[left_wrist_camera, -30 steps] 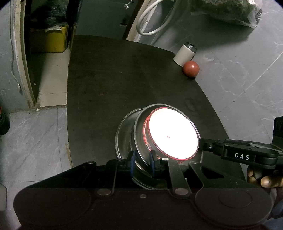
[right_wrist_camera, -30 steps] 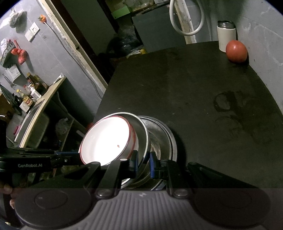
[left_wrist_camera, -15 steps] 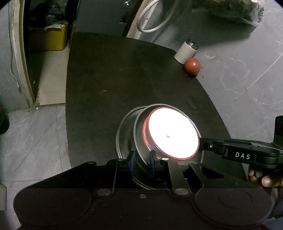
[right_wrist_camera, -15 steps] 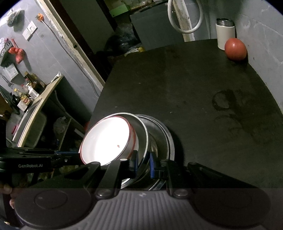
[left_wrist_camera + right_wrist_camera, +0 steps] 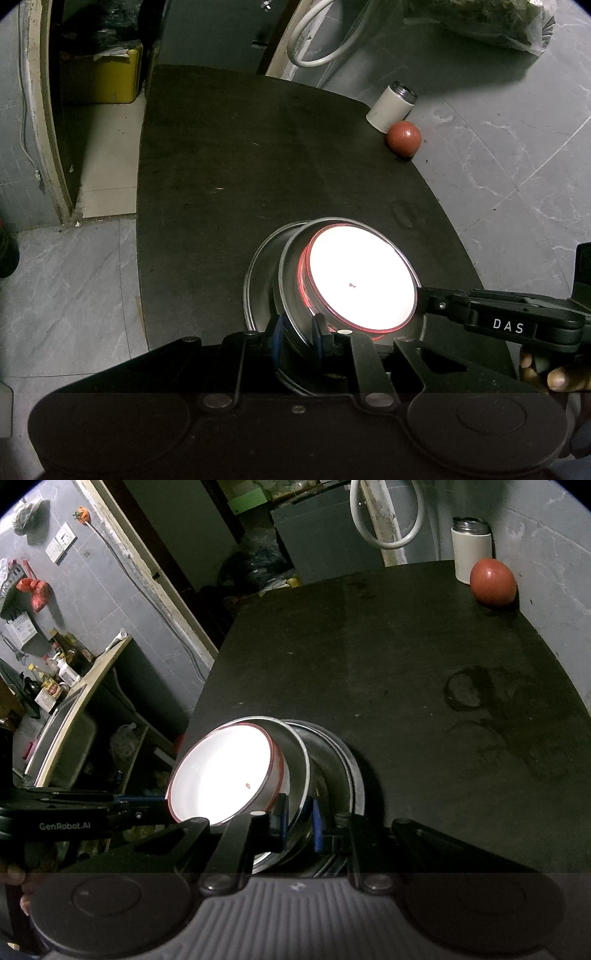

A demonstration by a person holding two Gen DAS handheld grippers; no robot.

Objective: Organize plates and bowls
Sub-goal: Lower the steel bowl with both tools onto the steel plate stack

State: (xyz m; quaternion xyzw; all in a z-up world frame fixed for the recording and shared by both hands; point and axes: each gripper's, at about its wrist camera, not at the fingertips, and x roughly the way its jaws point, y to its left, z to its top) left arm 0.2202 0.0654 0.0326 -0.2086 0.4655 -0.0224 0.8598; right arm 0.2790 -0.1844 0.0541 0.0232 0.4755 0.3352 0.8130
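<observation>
Right now my left gripper (image 5: 297, 334) and right gripper (image 5: 299, 823) both pinch the rim of the tilted steel bowl (image 5: 291, 295), which holds a red-rimmed white bowl (image 5: 360, 280) and leans inside a larger steel basin (image 5: 340, 771) near the dark table's (image 5: 240, 166) front left edge. Far off, a white canister (image 5: 471, 555) and red ball (image 5: 493, 581) hug the back right corner.

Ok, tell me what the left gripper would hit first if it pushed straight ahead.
The left gripper already has its jaws shut on the rim of the steel bowl, so that comes first. Past it lies bare black table; the white cup and red ball sit off to the right.
</observation>
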